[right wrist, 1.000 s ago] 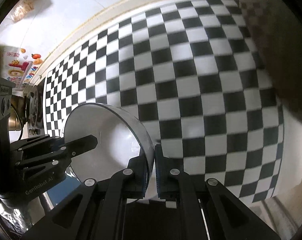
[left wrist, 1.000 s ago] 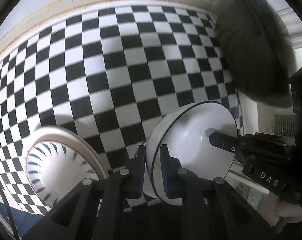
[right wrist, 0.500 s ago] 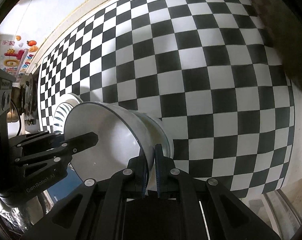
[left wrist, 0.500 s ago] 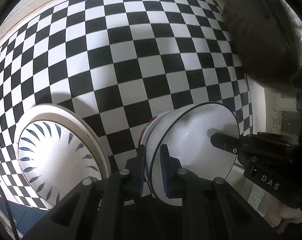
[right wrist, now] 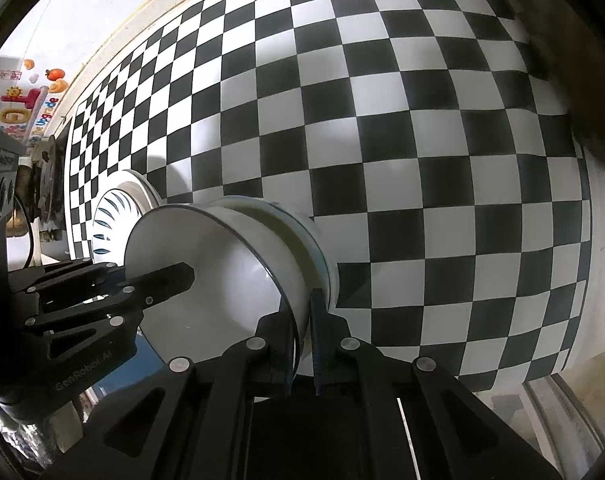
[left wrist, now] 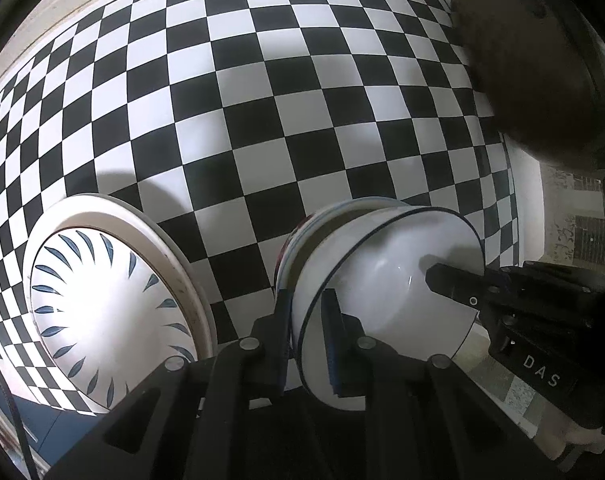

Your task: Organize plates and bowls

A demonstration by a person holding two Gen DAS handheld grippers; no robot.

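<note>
A white bowl with a thin dark rim (left wrist: 386,276) (right wrist: 222,280) is gripped on opposite sides of its rim. My left gripper (left wrist: 306,304) is shut on the near left rim, and its fingers (right wrist: 158,280) reach in from the left in the right wrist view. My right gripper (right wrist: 302,304) is shut on the other side, one finger (left wrist: 454,284) lying inside the bowl. Directly under the held bowl sits a second bowl with striped edges (left wrist: 302,236) (right wrist: 302,232); the held one sits low in its mouth. Whether they touch I cannot tell.
A white plate with blue leaf marks (left wrist: 102,304) (right wrist: 110,216) lies just left of the bowls on the black-and-white checked cloth (left wrist: 262,100). A large dark round object (left wrist: 534,60) looms at the upper right. The table edge (left wrist: 526,200) runs close on the right.
Both grippers have come down with the white bowl. The striped bowl beneath it has appeared and closed up under it, and the patterned plate has grown larger in view.
</note>
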